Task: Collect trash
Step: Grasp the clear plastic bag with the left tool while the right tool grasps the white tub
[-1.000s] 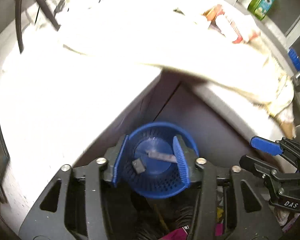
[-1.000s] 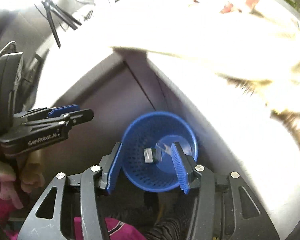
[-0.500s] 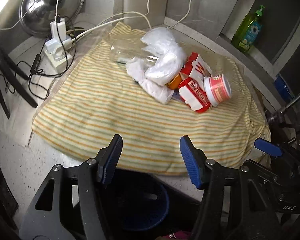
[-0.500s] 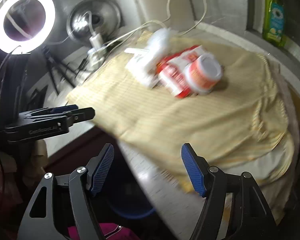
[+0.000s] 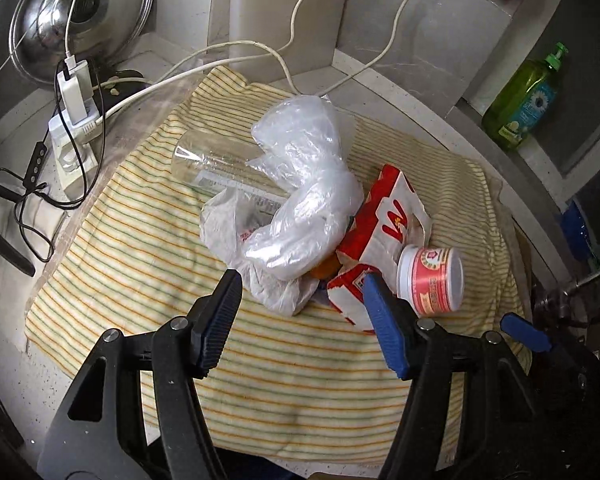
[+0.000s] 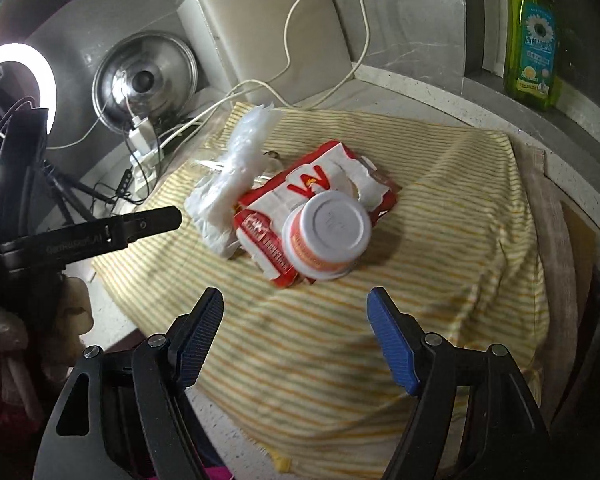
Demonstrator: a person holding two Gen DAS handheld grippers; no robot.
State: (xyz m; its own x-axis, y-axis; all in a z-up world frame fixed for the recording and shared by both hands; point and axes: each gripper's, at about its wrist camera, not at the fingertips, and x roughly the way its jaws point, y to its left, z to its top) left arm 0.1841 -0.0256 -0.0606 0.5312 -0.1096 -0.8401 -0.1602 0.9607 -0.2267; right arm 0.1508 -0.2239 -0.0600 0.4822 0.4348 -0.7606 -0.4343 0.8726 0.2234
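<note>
Striped yellow cloth (image 5: 148,248) covers the stone counter (image 5: 412,92), its heap of trash lying mid-cloth, nearer the back edge. Biggest is the crumpled plastic bag (image 5: 300,184) over a clear bottle (image 5: 204,160); touching it, the red-and-white carton (image 6: 300,188), then the small tub (image 6: 326,236) on its side. Left gripper (image 5: 300,320) and right gripper (image 6: 294,330) have just been opening, jaws wide, nothing between them. Best, likely, to take the rigid tub squarely across its body first.
</note>
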